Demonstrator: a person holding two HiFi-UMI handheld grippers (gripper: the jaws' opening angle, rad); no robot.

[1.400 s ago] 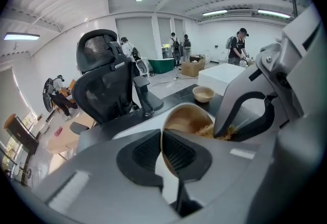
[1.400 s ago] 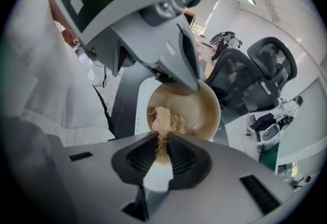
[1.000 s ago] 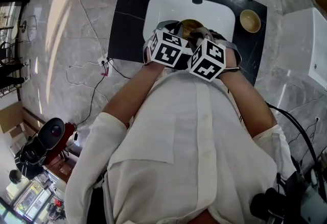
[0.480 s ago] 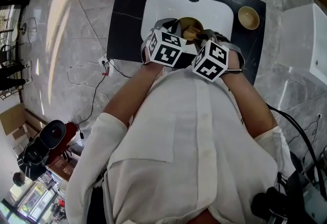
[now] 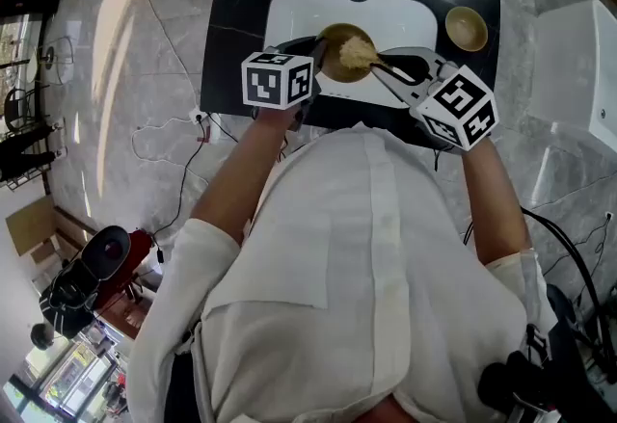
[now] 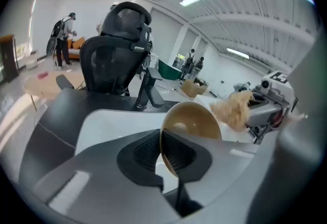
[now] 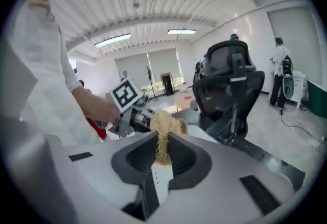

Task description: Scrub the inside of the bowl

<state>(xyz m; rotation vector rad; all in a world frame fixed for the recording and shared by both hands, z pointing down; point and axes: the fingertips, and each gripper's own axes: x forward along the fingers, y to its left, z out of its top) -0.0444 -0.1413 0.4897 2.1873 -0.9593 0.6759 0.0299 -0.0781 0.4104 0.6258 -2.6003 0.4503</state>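
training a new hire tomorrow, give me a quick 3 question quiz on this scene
1. True or false: the left gripper is shut on the rim of the bowl.
2. What does the right gripper hold? A) scrubber B) spoon C) cup
3. Fill in: a second bowl sits on the counter, to the ___ of the sink.

Key: 1 true; 2 A; 3 right.
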